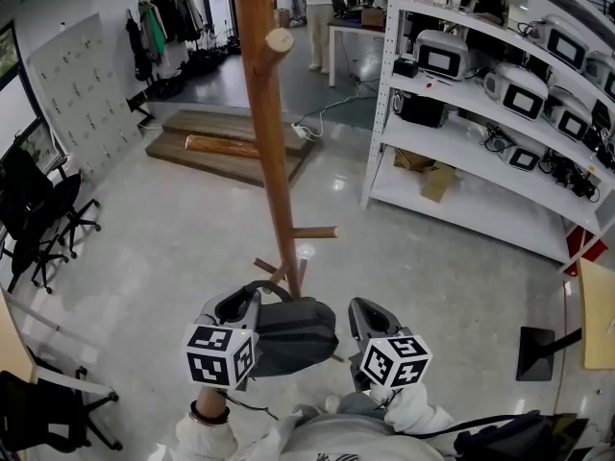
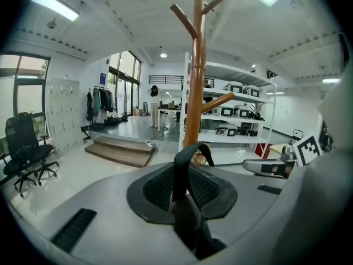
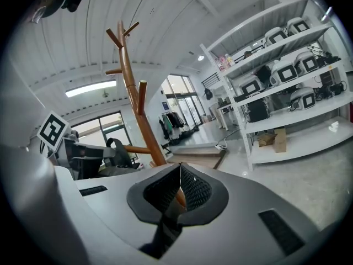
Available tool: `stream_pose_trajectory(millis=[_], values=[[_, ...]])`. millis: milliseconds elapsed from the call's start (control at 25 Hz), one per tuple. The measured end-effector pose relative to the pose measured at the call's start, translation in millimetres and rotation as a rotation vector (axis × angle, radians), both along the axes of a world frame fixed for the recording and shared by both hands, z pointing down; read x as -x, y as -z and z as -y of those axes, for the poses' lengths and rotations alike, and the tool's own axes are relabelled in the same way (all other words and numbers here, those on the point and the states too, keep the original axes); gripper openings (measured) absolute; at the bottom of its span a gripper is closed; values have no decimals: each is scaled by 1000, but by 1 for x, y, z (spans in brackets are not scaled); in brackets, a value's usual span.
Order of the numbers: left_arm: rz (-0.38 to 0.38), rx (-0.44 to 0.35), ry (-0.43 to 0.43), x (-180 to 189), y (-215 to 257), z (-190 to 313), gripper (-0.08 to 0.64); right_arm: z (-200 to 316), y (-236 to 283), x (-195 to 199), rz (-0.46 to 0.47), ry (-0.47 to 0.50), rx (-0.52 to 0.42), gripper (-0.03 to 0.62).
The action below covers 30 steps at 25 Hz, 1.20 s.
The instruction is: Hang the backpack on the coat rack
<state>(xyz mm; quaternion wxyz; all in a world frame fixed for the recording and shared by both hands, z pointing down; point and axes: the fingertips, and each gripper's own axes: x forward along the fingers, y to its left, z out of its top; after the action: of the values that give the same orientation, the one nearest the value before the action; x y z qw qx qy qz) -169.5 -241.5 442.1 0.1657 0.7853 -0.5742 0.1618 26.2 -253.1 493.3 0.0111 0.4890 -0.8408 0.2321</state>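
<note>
The wooden coat rack (image 1: 269,142) rises straight ahead, with one peg (image 1: 279,39) high up and a lower peg (image 1: 315,231) sticking out to the right. My left gripper (image 1: 238,310) is shut on the black top loop (image 2: 185,159) of the dark grey backpack (image 1: 293,336), which hangs off the floor just before the pole's foot. In the left gripper view the strap stands pinched between the pads, in line with the coat rack (image 2: 194,81). My right gripper (image 1: 367,320) is beside the bag's right side, shut and empty. Its pads (image 3: 193,189) meet in a thin line.
White shelving (image 1: 500,113) with several machines runs along the right. A low wooden platform (image 1: 231,147) lies behind the rack. Black office chairs (image 1: 38,219) stand at the left, a black stand base (image 1: 538,353) at the right. A person (image 1: 317,8) stands far back.
</note>
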Motion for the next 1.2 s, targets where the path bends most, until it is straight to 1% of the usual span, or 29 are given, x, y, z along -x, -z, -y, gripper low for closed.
stream_pose_trajectory(millis=[240,480,760,1000,1200], values=[[-1,15,-34,-1,-6,12,58,7,-4,1,1,-6,13,12],[21,3,-74,-4,-14,22,58,11,-8,-1,-1,-18,26,12],[7,-2,-111,-7,-25,31,58,14,-11,-2,-7,-33,34,12],[6,-29,-128,-11,-34,43,58,16,-13,-6,-16,-41,38,12],[1,-27,-134,-13,-40,49,58,16,-13,-9,-25,-48,41,12]])
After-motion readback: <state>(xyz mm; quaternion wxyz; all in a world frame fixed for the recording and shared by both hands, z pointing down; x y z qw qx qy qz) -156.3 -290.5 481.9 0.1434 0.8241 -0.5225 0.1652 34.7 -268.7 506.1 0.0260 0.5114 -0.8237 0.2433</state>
